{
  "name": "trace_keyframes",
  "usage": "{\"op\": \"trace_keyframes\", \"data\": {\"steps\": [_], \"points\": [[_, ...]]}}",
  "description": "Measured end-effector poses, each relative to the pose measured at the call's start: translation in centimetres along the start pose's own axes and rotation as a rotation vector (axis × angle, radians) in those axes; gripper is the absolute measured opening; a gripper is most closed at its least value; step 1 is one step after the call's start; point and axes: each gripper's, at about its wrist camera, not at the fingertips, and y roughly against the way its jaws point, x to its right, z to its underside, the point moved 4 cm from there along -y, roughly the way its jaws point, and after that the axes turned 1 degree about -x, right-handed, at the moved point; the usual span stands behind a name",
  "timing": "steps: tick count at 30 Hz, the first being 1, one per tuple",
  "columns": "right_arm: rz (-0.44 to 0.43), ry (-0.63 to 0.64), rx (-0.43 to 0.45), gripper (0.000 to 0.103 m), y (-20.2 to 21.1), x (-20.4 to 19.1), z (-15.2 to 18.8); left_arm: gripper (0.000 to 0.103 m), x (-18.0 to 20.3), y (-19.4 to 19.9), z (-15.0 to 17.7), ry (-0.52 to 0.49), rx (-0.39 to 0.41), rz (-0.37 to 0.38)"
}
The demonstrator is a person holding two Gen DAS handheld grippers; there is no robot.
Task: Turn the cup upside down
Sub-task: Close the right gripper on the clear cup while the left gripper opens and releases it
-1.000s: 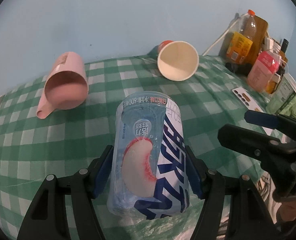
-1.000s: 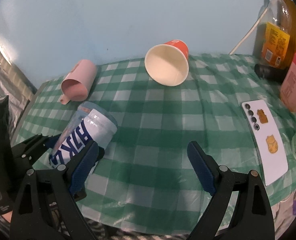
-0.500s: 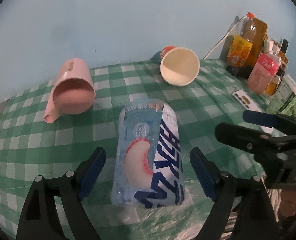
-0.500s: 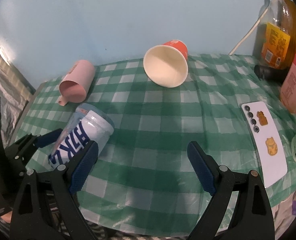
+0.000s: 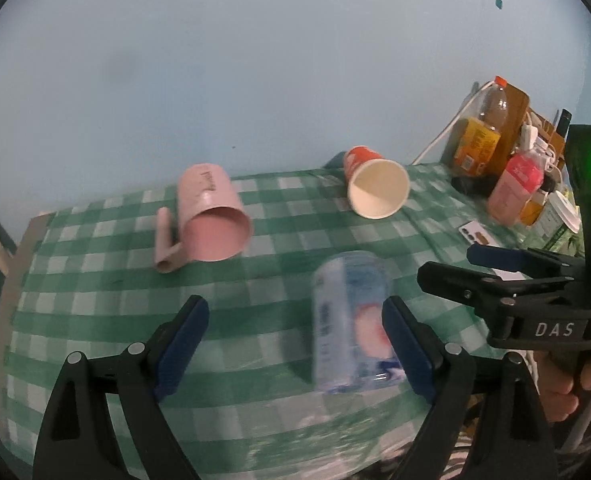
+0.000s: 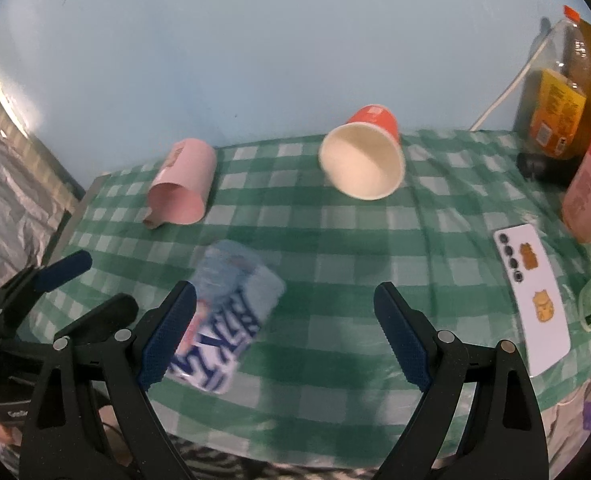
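Note:
A clear plastic cup with a peach picture and blue lettering (image 5: 351, 320) lies on its side near the front of the green checked table (image 5: 95, 304); it also shows in the right wrist view (image 6: 227, 312). My left gripper (image 5: 295, 344) is open and empty, its right finger next to the cup. My right gripper (image 6: 285, 332) is open and empty, with the cup by its left finger. A pink mug (image 5: 211, 220) and an orange paper cup (image 5: 375, 188) lie on their sides farther back.
Bottles (image 5: 479, 136) and a pink bottle (image 5: 515, 188) stand at the back right. A white phone (image 6: 531, 296) lies near the table's right edge. The blue wall is right behind the table. The front edge of the table is close below both grippers.
My left gripper has let go of the clear cup, opened wide and drawn back to the left. The cup now lies loose on the cloth, blurred as if rolling.

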Motion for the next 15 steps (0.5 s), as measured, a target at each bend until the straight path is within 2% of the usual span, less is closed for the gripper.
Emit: {"op": "trace_keyframes", "data": {"steps": [4,15], "points": [[-0.008,-0.013,-0.044,0.090,-1.0,-0.9,-0.2,0.090,-1.6,-0.7,0.2,0.013,-0.021,-0.032],[0.035,-0.073,-0.156,0.090,-5.3,-2.0,-0.4,0.090,-4.5,-3.1,0.8,0.040,-0.057,-0.099]]}}
